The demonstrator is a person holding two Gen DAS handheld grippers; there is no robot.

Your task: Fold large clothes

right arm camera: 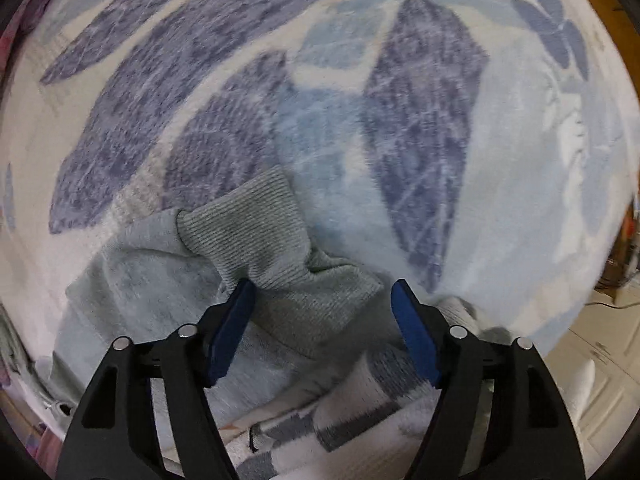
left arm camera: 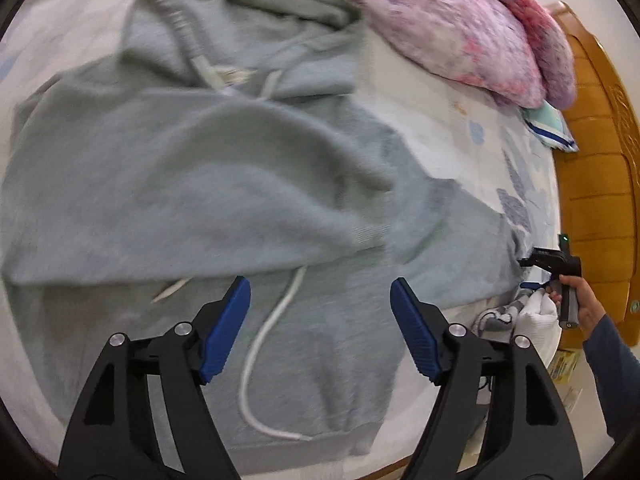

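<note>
Your left gripper (left arm camera: 320, 300) hangs jaws wide apart, gripping nothing, angled down over the lower front of the grey hoodie (left arm camera: 192, 184), whose white drawstring (left arm camera: 260, 344) trails between the blue pads (left arm camera: 224, 332) while one sleeve lies folded across the chest. Your right gripper (right arm camera: 322, 304), likewise spread and empty, sits low over the ribbed cuff (right arm camera: 256, 240) of the other sleeve, which lies between its pads on the blue leaf-print bedsheet (right arm camera: 400, 120). From the left wrist view, your right hand (left arm camera: 580, 300) holds its handle at the bed's edge near the wooden headboard (left arm camera: 596, 184), a pink quilt (left arm camera: 460, 20) heaped beyond the hood.
</note>
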